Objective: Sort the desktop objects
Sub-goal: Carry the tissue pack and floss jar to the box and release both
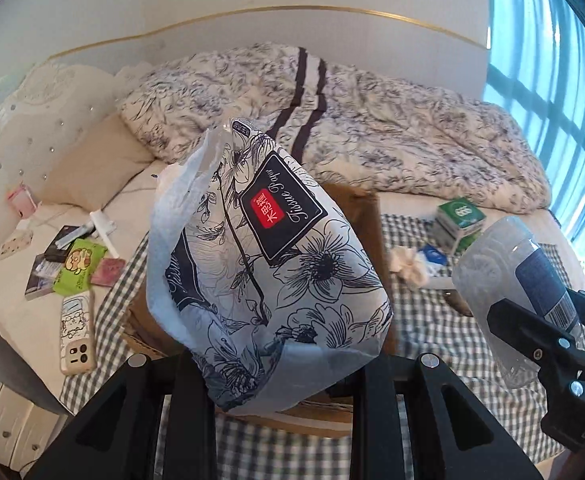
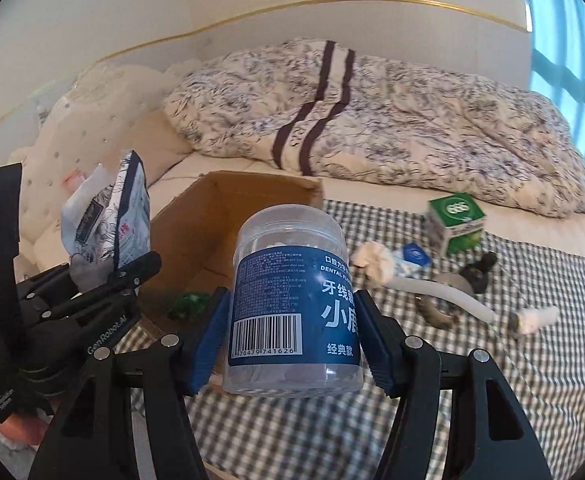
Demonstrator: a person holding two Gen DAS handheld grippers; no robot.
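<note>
My left gripper (image 1: 276,364) is shut on a floral black-and-white tissue pack (image 1: 268,264), held up over the open cardboard box (image 1: 366,216). The right wrist view shows that same tissue pack (image 2: 112,224) at the left, in the left gripper (image 2: 132,272). My right gripper (image 2: 292,340) is shut on a clear dental floss jar (image 2: 290,300) with a blue label, just in front of the cardboard box (image 2: 228,216). In the left wrist view the jar (image 1: 516,292) and the right gripper (image 1: 532,328) appear at the right edge.
A checked cloth (image 2: 492,380) covers the bed surface. On it lie a green carton (image 2: 456,224), a small blue-white packet (image 2: 412,258), a white cloth tie (image 2: 412,280) and dark ring pieces (image 2: 440,312). A phone (image 1: 77,332), a green packet (image 1: 78,266) and small boxes lie left. A rumpled duvet (image 2: 372,120) lies behind.
</note>
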